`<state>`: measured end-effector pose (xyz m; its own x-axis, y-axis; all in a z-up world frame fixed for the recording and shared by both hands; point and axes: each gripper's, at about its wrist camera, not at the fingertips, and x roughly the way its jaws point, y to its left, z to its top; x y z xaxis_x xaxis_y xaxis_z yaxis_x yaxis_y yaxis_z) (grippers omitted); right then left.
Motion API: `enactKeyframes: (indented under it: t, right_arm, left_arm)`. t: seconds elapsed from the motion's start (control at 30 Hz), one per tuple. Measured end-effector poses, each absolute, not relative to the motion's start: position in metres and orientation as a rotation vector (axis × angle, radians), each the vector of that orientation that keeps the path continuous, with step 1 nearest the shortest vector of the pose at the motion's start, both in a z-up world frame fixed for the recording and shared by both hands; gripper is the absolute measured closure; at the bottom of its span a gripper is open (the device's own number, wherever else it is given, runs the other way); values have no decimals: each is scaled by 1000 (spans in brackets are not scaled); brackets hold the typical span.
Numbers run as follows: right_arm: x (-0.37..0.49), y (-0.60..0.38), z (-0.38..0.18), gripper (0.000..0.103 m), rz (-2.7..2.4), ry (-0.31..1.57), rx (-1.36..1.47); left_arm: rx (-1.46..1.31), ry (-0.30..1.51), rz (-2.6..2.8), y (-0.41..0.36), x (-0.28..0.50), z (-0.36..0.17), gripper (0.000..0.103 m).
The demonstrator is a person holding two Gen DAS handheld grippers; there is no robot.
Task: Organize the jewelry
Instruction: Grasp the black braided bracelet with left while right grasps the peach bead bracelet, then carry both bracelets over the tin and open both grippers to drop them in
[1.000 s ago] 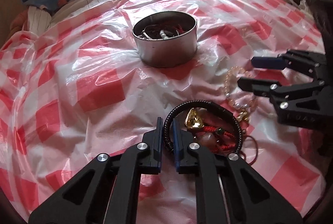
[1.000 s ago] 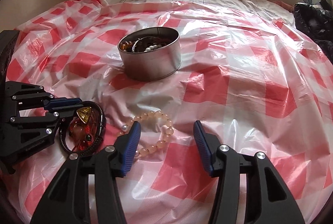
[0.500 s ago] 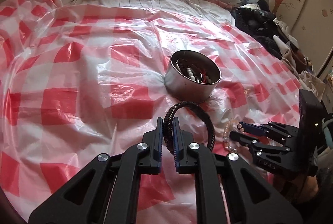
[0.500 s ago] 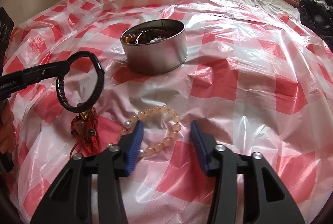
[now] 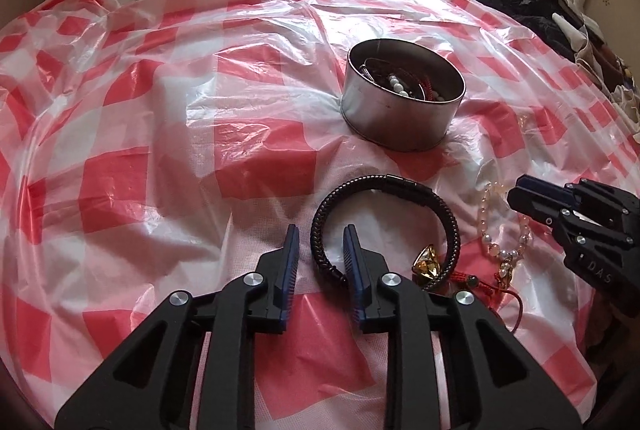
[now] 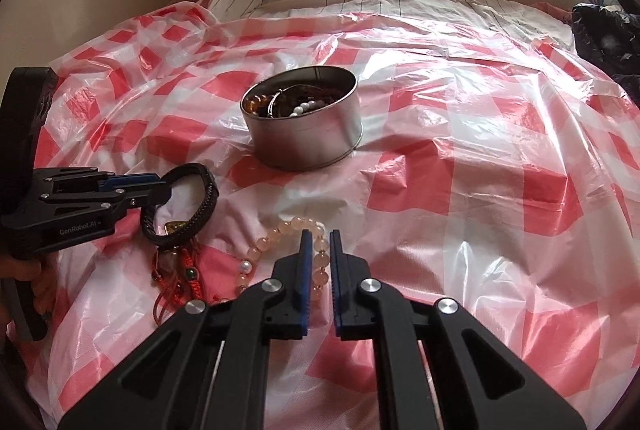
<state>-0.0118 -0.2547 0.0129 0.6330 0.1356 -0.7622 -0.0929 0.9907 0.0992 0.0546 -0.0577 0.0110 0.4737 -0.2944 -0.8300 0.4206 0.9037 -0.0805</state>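
Loosely, black bracelet (image 5: 384, 214) between left tool (image 5: 320, 250) pads

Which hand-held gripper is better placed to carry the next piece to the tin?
Right. The right hand-held gripper has been closing on the pale bead bracelet, its pads straddling the beads. The left hand-held gripper has just been opening; the black braided bracelet sits loose between them.
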Motion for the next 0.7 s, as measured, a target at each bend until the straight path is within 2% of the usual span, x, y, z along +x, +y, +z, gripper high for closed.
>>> enactKeyframes:
  t: [0.03, 0.07, 0.13, 0.17, 0.2, 0.5, 0.6, 0.63, 0.7]
  right_arm:
    - [-12, -255, 12, 69, 124, 878, 51]
    - [-12, -255, 10, 68, 123, 883, 50]
    - [-7, -253, 2, 74, 124, 929, 40]
    - [-6, -253, -1, 84, 128, 938, 41]
    - [-6, -252, 0, 95, 135, 935, 42]
    - [-19, -253, 26, 95, 149, 779, 60]
    - [-15, -255, 22, 94, 129, 802, 64]
    - [-13, -257, 20, 92, 118, 815, 71]
    - [-11, -260, 19, 72, 103, 823, 71]
  left_arm:
    - [161, 983, -437, -60, 54, 10, 79]
    - [183, 979, -433, -63, 52, 9, 79]
    - [220, 967, -446, -68, 49, 10, 86]
    - [220, 961, -457, -70, 48, 11, 93]
    - [200, 952, -476, -69, 47, 15, 96]
    - [96, 916, -488, -61, 48, 28, 96]
    - [106, 938, -464, -62, 52, 22, 95]
    - [111, 945, -452, -62, 53, 20, 94]
    - [120, 952, -445, -63, 54, 17, 86]
